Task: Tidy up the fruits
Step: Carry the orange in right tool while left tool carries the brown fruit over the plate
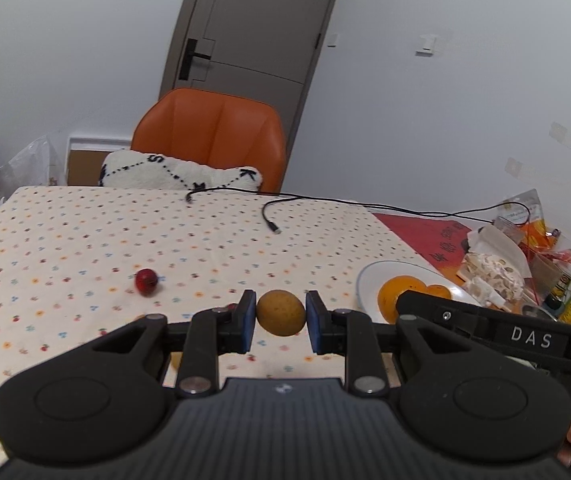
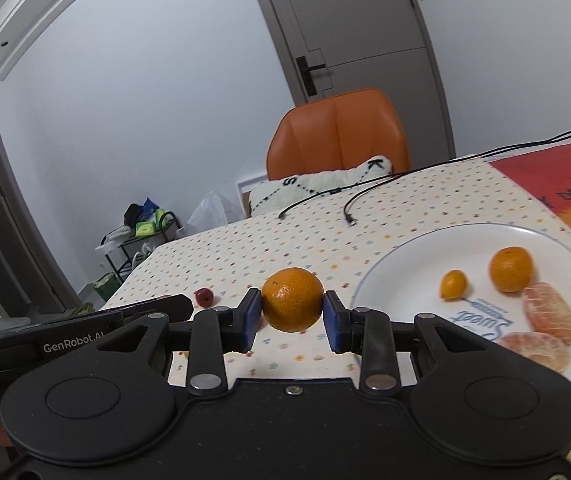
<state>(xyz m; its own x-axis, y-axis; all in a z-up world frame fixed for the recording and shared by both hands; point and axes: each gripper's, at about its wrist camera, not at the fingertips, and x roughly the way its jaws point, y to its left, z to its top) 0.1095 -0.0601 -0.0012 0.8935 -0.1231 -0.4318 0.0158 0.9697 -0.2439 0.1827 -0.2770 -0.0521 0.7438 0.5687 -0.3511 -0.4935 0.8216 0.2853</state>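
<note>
Left gripper [image 1: 280, 316] jaws clamped on brown fruit [image 1: 280, 313]; right gripper [image 2: 292, 312] jaws clamped on orange [image 2: 292, 299], both above tabletop beside plate [image 2: 405, 276]. Risk: round skins slip out, roll off.

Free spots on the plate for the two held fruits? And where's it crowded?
Plate: bare on its left and far side, beyond the kumquat and small orange. Near-right is crowded with peeled segments. The tablecloth is open between the red fruit and cable; snack packets crowd the right edge.
</note>
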